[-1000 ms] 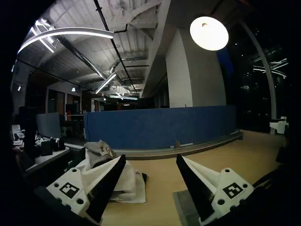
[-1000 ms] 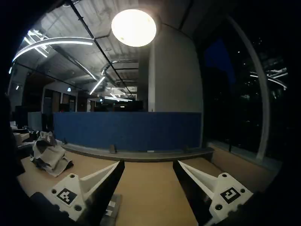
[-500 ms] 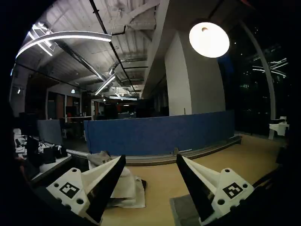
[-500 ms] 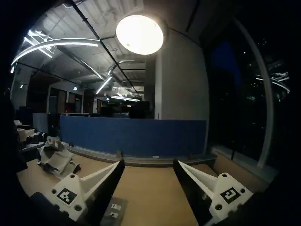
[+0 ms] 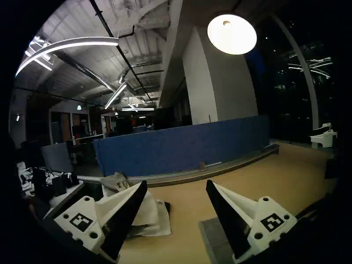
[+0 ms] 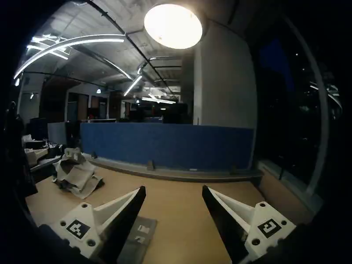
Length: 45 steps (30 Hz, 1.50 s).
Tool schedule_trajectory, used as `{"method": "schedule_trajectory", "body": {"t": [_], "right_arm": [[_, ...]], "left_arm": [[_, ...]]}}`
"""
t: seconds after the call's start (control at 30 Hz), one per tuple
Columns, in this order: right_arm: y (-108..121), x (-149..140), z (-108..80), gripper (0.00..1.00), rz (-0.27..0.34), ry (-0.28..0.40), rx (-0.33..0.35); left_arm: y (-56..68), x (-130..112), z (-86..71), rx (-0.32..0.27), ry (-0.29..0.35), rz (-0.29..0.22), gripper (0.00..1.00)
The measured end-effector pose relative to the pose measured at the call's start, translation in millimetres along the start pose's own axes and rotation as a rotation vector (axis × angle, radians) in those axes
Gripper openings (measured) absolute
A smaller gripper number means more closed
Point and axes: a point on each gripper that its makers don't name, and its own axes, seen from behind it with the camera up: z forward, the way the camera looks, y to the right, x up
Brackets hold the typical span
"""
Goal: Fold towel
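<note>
Towels wait in two places on the desk [image 5: 264, 185]: a crumpled pile [image 5: 152, 213] just in front of the blue screen [image 5: 185, 147], toward its left end, and a flat grey towel [image 6: 141, 242] farther out from the screen, right under the grippers. The left gripper [image 5: 175, 182] and right gripper [image 6: 174, 188] both point at the screen with fingers spread wide and nothing between them.

To my eye the folding hasn't started; this looks like the approach. Next, both grippers would need to dip away from the screen toward the grey towel and each pinch a corner or edge. It lies flat, so a finger has to slide under the cloth.

Compared with half a second ago, the right gripper view shows more of the grey towel, and the pile has drifted along the screen toward the middle. In the left gripper view the lamp [image 5: 232, 34] has slid left.
</note>
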Motion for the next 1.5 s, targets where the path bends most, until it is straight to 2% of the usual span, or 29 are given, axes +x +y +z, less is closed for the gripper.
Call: {"method": "schedule_trajectory", "body": {"t": [0.17,0.33,0.57,0.87,1.27,1.5], "right_arm": [[-17.5,-23.4,0.4,1.00,0.011,-0.092,0.095],[-32.8,-45.8,-1.7,1.00,-0.024,-0.163,0.155],[-61.6,-83.9,-5.9,1.00,-0.079,-0.287,0.246],[-86.8,-123.5,-21.2,1.00,-0.183,-0.428,0.363],[-97.7,-158.6,-30.8,1.00,-0.226,-0.546,0.442],[-104.0,-178.7,-37.1,1.00,-0.253,-0.593,0.479]], "left_arm": [[8.5,-26.5,-6.5,-0.038,-0.083,0.029,1.00],[20.2,-59.8,-13.7,-0.084,-0.175,0.055,1.00],[48.4,-106.7,-19.1,-0.201,-0.298,0.076,1.00],[76.5,-148.8,-29.7,-0.366,-0.422,0.115,1.00],[91.5,-183.8,-42.0,-0.467,-0.521,0.143,1.00],[100.0,-206.3,-52.7,-0.525,-0.569,0.181,1.00]]}}
